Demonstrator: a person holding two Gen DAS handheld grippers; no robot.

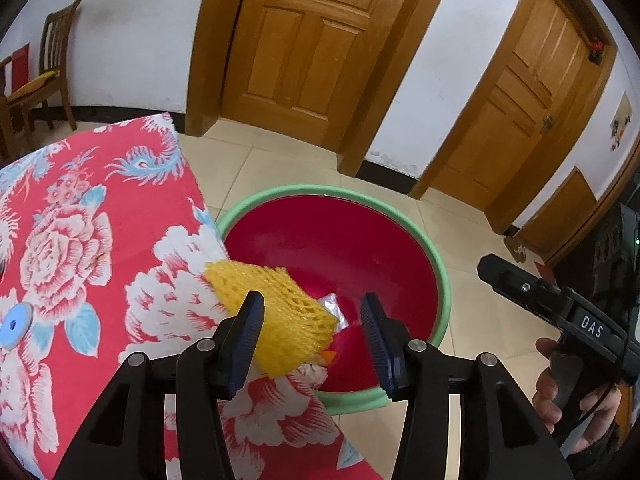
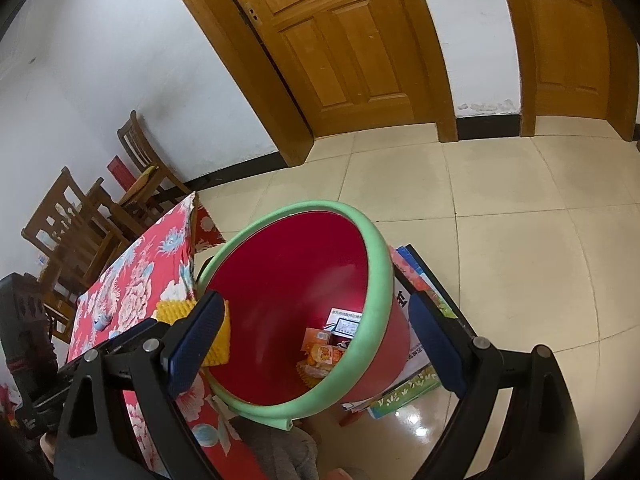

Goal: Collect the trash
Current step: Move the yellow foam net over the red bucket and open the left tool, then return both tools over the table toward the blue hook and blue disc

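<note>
bright, even indoor light, strong fisheye bending with dark corners, and glare on the floor tiles.

Yellow foam net, red green-rimmed bucket.

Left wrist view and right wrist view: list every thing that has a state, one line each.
Yellow foam net: between the left tongs, over the table edge.
Left tongs: open.
Right tongs: open, empty.
Red bucket: on the floor, trash inside.
Doors: closed.
</note>
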